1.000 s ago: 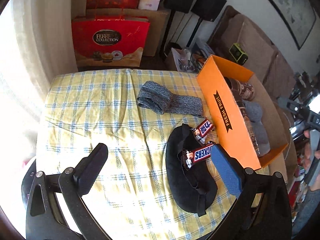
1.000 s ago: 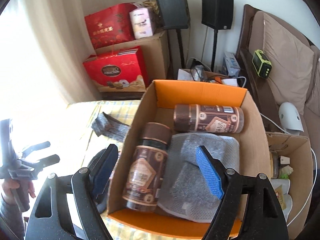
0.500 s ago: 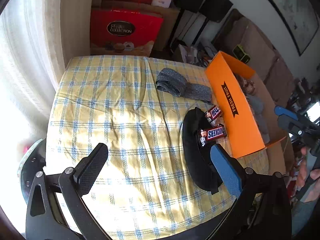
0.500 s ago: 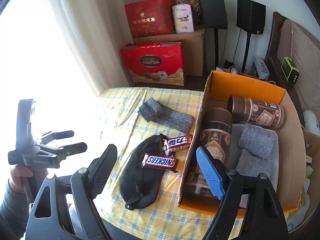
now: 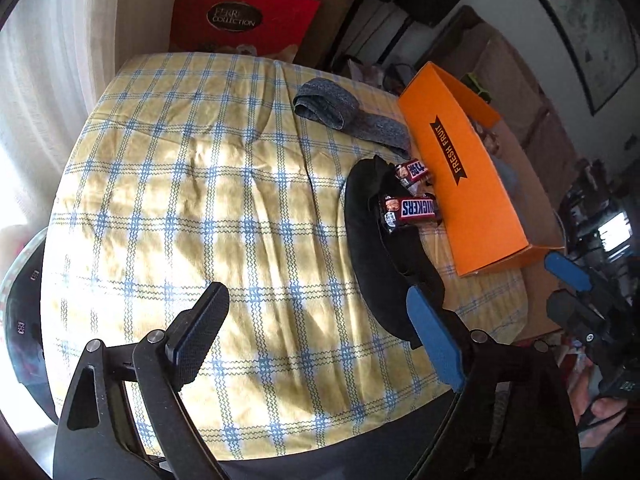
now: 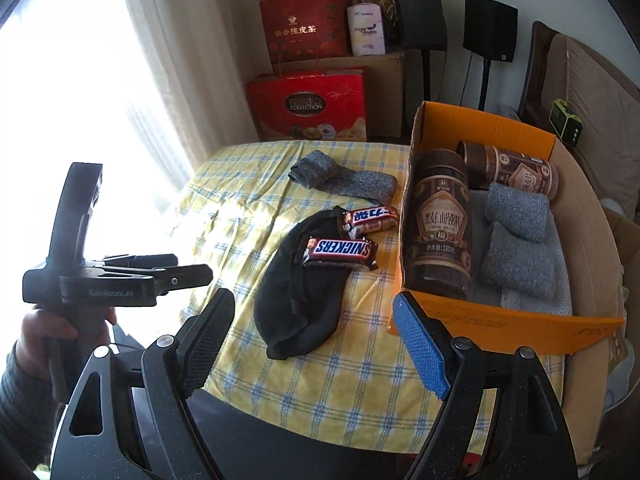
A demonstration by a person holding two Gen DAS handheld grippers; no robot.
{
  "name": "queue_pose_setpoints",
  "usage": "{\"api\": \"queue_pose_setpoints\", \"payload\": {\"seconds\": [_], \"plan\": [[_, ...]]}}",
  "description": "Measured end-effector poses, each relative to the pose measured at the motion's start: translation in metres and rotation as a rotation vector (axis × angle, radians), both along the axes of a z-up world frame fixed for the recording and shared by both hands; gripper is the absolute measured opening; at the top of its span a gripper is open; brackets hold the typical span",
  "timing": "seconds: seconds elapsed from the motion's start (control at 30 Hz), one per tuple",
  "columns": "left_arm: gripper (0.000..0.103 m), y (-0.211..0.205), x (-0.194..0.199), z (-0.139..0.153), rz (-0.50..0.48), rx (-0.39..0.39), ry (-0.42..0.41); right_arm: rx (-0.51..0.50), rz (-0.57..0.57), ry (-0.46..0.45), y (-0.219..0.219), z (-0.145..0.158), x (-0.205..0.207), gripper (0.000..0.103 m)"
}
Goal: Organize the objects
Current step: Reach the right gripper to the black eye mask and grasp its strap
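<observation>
While the left gripper [image 5: 316,336] closes its jaws on nothing above the checked tablecloth [image 5: 192,184], the right gripper [image 6: 314,340] hangs spread and empty before the Snickers bar [image 6: 340,252] on the black pouch [image 6: 304,300].

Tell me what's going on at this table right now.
A person is tidying loose items into an orange box, one gripper in each hand. The box already holds two brown jars and folded grey cloths. Two Snickers bars, a black pouch and a grey sock lie on the checked cloth. The left gripper is closing on nothing; the right gripper is open and empty.
</observation>
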State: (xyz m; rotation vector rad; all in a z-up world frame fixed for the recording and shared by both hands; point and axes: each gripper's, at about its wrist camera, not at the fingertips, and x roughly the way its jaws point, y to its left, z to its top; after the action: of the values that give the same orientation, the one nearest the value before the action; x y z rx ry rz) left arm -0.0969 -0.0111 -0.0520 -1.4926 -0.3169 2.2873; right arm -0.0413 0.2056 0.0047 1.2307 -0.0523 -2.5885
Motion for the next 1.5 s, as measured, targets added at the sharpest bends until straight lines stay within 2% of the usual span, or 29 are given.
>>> {"api": "queue_pose_setpoints", "payload": {"seconds": [0.07,0.17,0.33,0.5,0.63,0.8,0.97,1.03,1.07,1.17,1.3,1.4,1.5], "plan": [[0.083,0.004,0.003,-0.001,-0.008,0.001,0.001,-0.028,-0.011,-0.011,0.002,-0.008,0.005,0.083],[0.072,0.010,0.006,-0.004,-0.019,0.014,-0.004,-0.057,-0.027,-0.036,0.004,-0.022,0.010,0.080],[0.054,0.025,0.002,-0.012,-0.033,0.051,-0.024,-0.056,-0.058,-0.073,0.003,-0.047,0.012,0.065],[0.048,0.040,-0.006,-0.023,-0.042,0.086,-0.068,-0.091,-0.073,-0.104,0.002,-0.065,0.008,0.057],[0.044,0.048,-0.012,-0.034,-0.038,0.105,-0.115,-0.104,-0.078,-0.115,0.000,-0.072,0.005,0.056],[0.044,0.052,-0.015,-0.036,-0.027,0.121,-0.122,-0.106,-0.073,-0.126,-0.004,-0.078,0.000,0.056],[0.030,0.055,-0.019,-0.039,-0.010,0.153,-0.151,-0.120,-0.064,-0.140,-0.005,-0.085,-0.005,0.056],[0.014,0.056,-0.020,-0.040,0.001,0.147,-0.145,-0.120,-0.060,-0.144,-0.005,-0.087,-0.004,0.056],[0.010,0.055,-0.020,-0.040,0.010,0.146,-0.145,-0.121,-0.057,-0.146,-0.005,-0.087,-0.004,0.056],[0.006,0.051,-0.017,-0.036,0.024,0.175,-0.126,-0.121,-0.056,-0.145,-0.004,-0.087,-0.002,0.056],[0.002,0.053,-0.013,-0.017,0.002,0.193,-0.072,-0.112,-0.055,-0.123,-0.002,-0.080,0.001,0.056],[0.001,0.060,-0.009,0.000,-0.018,0.145,-0.026,-0.082,-0.035,-0.082,-0.005,-0.068,0.008,0.062],[0.001,0.069,-0.003,0.016,-0.040,0.081,0.018,-0.057,-0.013,-0.048,-0.012,-0.057,0.012,0.062]]}}
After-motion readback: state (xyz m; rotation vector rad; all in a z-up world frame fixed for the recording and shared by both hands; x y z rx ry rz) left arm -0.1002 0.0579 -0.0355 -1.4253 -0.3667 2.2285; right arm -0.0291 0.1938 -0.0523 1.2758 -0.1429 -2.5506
